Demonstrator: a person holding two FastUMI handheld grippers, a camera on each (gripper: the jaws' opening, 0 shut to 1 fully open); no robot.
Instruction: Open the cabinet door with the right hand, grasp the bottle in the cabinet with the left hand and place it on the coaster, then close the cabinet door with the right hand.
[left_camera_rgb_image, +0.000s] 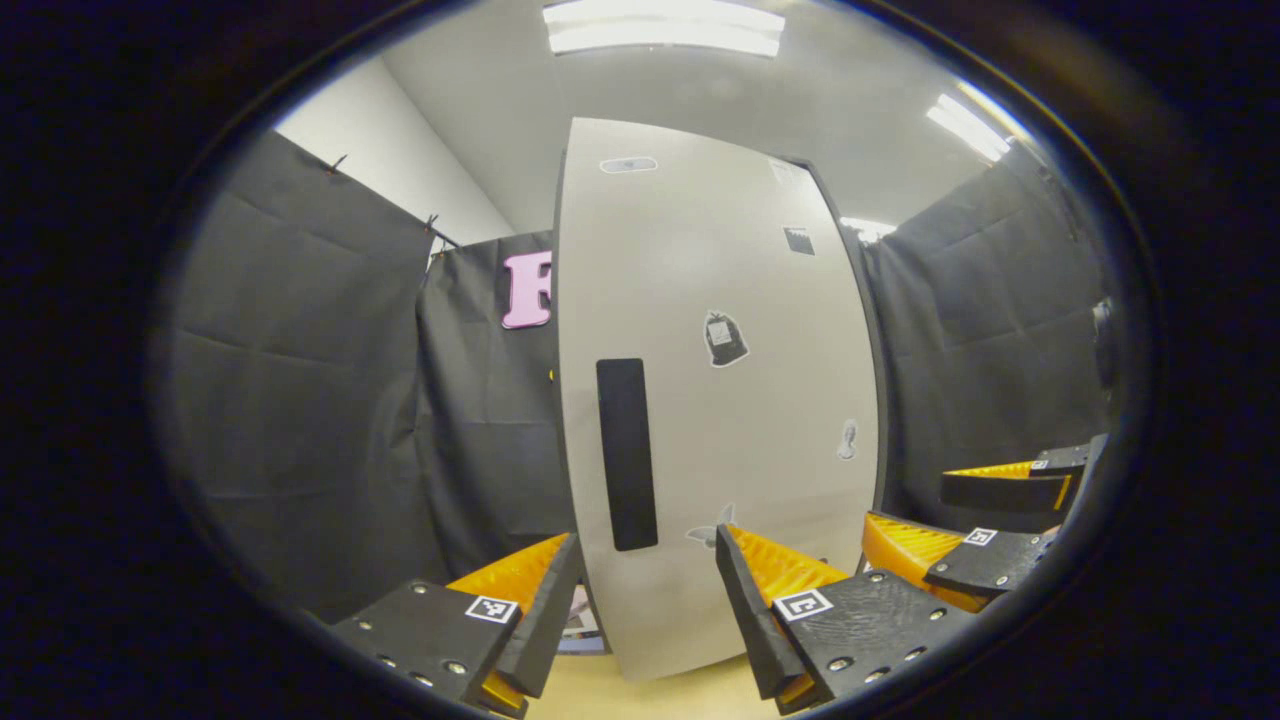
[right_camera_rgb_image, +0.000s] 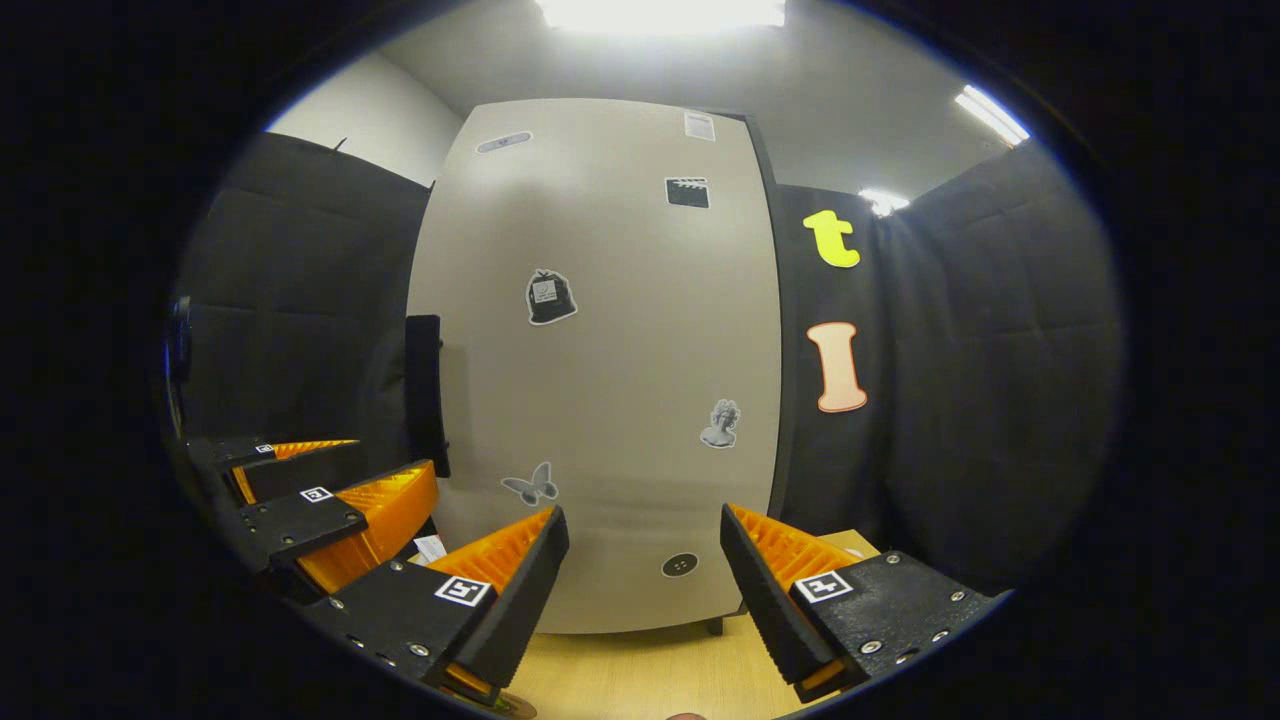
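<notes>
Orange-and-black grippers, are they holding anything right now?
Nothing is held. The left gripper and the right gripper are both open, in front of the closed pale grey cabinet door.

- ceiling light panel (left_camera_rgb_image: 663, 28) overhead, second strip light (left_camera_rgb_image: 966, 127) off to the right
- white wall (left_camera_rgb_image: 385, 150) visible above the black cloth wall (left_camera_rgb_image: 290, 380), far left
- light wood tabletop (right_camera_rgb_image: 650, 670) near, at the bottom
- black cloth drapes both sides, creased
</notes>
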